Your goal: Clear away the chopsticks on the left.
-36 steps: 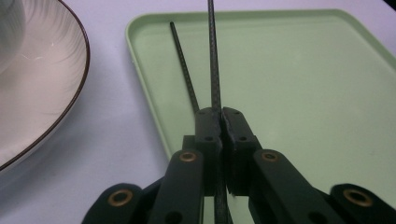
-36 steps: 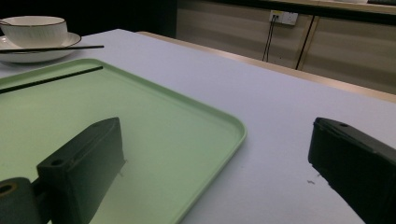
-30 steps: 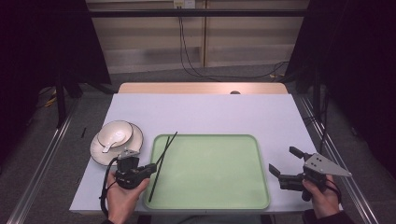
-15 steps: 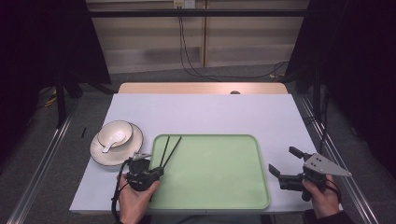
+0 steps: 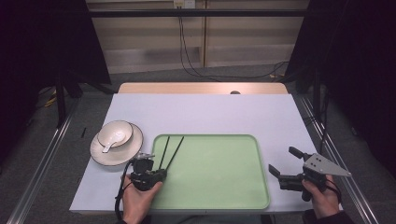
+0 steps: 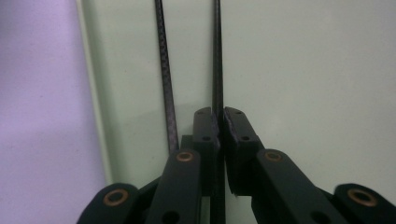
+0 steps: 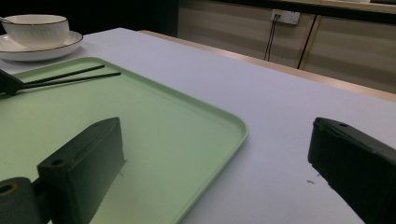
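Since the earlier frame, the left gripper [image 5: 158,174] has moved right and turned, so the black chopsticks [image 5: 169,151] now lie inside the green tray [image 5: 219,186] along its left edge, pointing to about 1 o'clock. These are two thin, dark sticks with a fine woven pattern, spread apart at the far ends. In the left gripper view its jaws are pressed together on one chopstick [image 6: 217,56]; the other [image 6: 164,70] lies just beside, free. At 4 o'clock the right gripper [image 5: 286,162] rests wide apart on the white table [image 5: 210,112]. A bowl [image 5: 116,133] on a plate [image 5: 100,154] stands at 9 o'clock.
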A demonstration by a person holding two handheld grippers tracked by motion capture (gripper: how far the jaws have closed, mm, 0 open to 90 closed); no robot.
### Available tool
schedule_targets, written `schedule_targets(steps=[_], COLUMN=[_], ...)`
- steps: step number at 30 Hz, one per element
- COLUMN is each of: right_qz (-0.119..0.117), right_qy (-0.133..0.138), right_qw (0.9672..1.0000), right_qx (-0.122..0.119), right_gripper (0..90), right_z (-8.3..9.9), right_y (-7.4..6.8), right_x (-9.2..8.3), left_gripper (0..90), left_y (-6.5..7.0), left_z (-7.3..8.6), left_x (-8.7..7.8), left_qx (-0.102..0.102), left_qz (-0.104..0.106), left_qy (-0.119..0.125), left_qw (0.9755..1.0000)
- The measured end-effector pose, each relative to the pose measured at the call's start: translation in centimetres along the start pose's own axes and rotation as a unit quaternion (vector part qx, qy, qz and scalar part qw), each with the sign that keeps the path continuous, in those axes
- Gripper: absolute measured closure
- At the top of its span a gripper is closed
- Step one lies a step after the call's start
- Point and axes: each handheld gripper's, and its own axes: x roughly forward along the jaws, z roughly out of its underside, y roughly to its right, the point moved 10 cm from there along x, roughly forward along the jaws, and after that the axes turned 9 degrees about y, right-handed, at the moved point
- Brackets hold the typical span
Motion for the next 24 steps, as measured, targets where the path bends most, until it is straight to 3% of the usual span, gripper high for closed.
schedule_targets(steps=[2,5,8,11,12,13,15,16,18,21,22,23,24], right_qz=[0.000,0.003,0.000,0.000,-0.001,-0.001,0.000,-0.002,-0.001,-0.002,-0.002,-0.002,-0.002], right_qy=[0.000,0.000,0.001,0.002,0.000,0.000,0.000,0.000,0.001,0.001,0.001,0.003,0.003], right_qw=[1.0000,1.0000,1.0000,1.0000,1.0000,1.0000,1.0000,1.0000,1.0000,1.0000,1.0000,1.0000,1.0000], right_qx=[-0.001,-0.001,-0.002,-0.001,-0.001,-0.001,-0.001,-0.001,-0.002,0.000,0.000,-0.001,-0.001], right_gripper=[3.0,3.0,3.0,3.0,3.0,3.0,3.0,3.0,3.0,3.0,3.0,3.0,3.0], right_z=[0.0,0.0,0.0,0.0,0.0,0.0,0.0,0.0,0.0,0.0,0.0,-0.1,-0.1], right_y=[0.0,0.0,0.0,0.0,0.0,0.0,0.0,-0.1,-0.1,0.0,0.0,0.0,0.0], right_x=[0.0,0.0,0.0,0.0,0.0,0.0,0.0,0.0,0.0,0.0,0.0,0.0,0.0], left_gripper=[82.2,79.0,74.8,72.4,69.6,66.3,64.5,63.3,52.2,36.1,31.7,27.2,25.1], left_y=[0.1,0.2,0.2,0.2,0.2,0.2,0.5,0.5,0.7,0.4,0.4,0.3,0.3], left_z=[0.0,-0.1,-0.1,-0.6,-1.0,-1.0,-1.3,-1.5,-2.0,-3.3,-3.3,-3.8,-3.8], left_x=[0.1,0.1,0.1,-0.3,-0.6,-0.6,-0.9,-1.1,-1.7,-3.2,-3.2,-4.0,-4.0], left_qx=[-0.007,0.005,0.004,-0.005,-0.006,-0.006,0.000,0.012,0.034,0.060,0.060,0.090,0.090], left_qz=[0.008,0.006,0.019,0.040,0.047,0.047,0.070,0.073,0.079,0.084,0.084,0.088,0.088], left_qy=[-0.001,0.002,0.004,0.018,0.033,0.033,0.046,0.056,0.075,0.135,0.135,0.157,0.157], left_qw=[0.9999,1.0000,0.9998,0.9990,0.9983,0.9983,0.9965,0.9957,0.9935,0.9854,0.9854,0.9796,0.9796])
